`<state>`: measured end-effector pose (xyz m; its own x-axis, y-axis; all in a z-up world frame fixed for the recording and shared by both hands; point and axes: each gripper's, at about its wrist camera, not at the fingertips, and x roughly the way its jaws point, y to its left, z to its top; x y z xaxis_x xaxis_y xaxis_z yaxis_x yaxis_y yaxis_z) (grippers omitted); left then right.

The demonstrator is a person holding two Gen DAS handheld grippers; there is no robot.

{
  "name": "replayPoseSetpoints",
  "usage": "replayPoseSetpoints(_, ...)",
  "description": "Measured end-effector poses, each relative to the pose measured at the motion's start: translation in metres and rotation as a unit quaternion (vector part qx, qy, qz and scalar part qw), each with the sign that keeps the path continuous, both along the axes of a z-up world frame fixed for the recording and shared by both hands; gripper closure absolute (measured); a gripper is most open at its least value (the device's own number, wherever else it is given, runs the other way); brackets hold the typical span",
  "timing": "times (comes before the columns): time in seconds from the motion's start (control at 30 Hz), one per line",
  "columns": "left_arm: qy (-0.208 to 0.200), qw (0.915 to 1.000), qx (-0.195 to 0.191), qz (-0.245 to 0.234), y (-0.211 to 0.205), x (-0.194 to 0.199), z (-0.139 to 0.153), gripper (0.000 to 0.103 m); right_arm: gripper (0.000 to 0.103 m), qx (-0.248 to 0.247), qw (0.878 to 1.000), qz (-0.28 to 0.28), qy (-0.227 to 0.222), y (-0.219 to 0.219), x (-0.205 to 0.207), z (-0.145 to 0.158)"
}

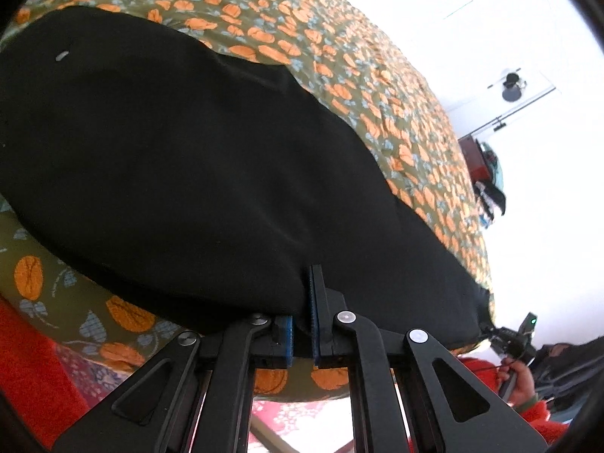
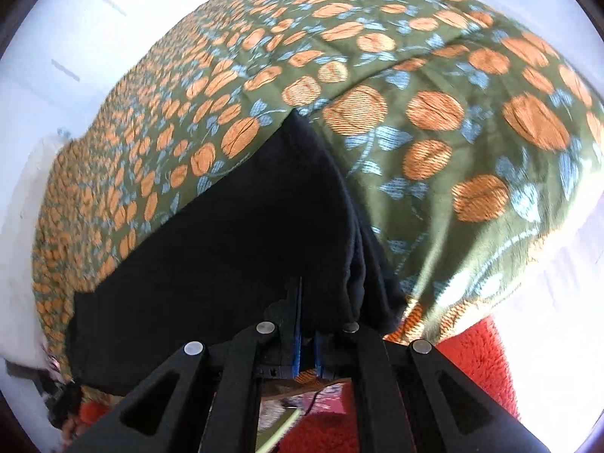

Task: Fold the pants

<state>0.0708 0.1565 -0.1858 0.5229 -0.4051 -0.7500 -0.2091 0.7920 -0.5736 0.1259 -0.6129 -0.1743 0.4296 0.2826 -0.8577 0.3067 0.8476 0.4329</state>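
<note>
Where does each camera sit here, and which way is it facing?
Left wrist: on the left gripper, looking along its fingers over the black pants on the floral bedspread; the right gripper and its hand show at the lower right.
Right wrist: on the right gripper, facing the layered end of the pants.
Shared: both show closed fingers pinching the pants' near edge on the bedspread.

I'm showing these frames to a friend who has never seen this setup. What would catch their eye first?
First, the black pants, a dark mass across the middle of the left view. Next, the green bedspread with orange and blue print beneath and around them. Then the left tool and right tool, each pinching the pants' near edge.
</note>
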Motion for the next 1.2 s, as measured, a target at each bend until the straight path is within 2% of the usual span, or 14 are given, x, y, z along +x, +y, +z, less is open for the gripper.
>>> replayPoseSetpoints(0.17,0.023,0.9997,0.010,0.000,-0.002,0.006,-0.012,0.099,0.098,-0.010,1.000,0.007,0.001,0.003,0.000,0.002)
replayPoseSetpoints(0.37,0.042,0.9989,0.018,-0.010,-0.007,0.013,-0.020,0.098,0.098,0.025,1.000,-0.003,0.004,-0.006,-0.007,-0.002)
replayPoseSetpoints(0.47,0.050,0.9985,0.020,-0.010,-0.024,0.023,-0.022,0.098,0.097,0.026,1.000,-0.003,0.002,-0.006,-0.007,-0.002)
replayPoseSetpoints(0.53,0.050,0.9985,0.019,-0.010,-0.026,0.024,-0.020,0.098,0.085,0.037,0.999,-0.004,-0.018,-0.008,-0.010,0.002)
replayPoseSetpoints(0.6,0.051,0.9985,0.017,-0.009,-0.026,0.024,-0.021,0.098,0.052,0.057,0.997,-0.014,-0.042,-0.014,-0.016,0.006)
replayPoseSetpoints(0.63,0.052,0.9985,0.016,-0.008,-0.026,0.025,-0.021,0.098,0.050,0.069,0.996,-0.023,-0.058,-0.019,-0.020,0.008)
replayPoseSetpoints(0.73,0.051,0.9986,0.012,-0.007,-0.021,0.022,-0.022,0.098,0.054,0.086,0.993,-0.050,-0.066,-0.028,-0.026,0.007)
replayPoseSetpoints(0.77,0.051,0.9986,0.011,-0.007,-0.019,0.020,-0.022,0.098,0.077,0.082,0.993,-0.054,-0.059,-0.029,-0.026,0.005)
replayPoseSetpoints(0.8,0.051,0.9986,0.010,-0.006,-0.018,0.020,-0.022,0.098,0.091,0.069,0.995,-0.058,-0.042,-0.029,-0.025,0.002)
replayPoseSetpoints(0.93,0.044,0.9989,0.015,-0.009,-0.014,0.015,-0.018,0.098,0.091,0.013,0.998,-0.058,-0.032,-0.022,-0.024,0.010)
replayPoseSetpoints(1.2,0.060,0.9958,0.065,-0.021,-0.023,0.014,-0.017,0.099,0.091,-0.016,0.999,-0.047,-0.008,-0.016,-0.018,0.007)
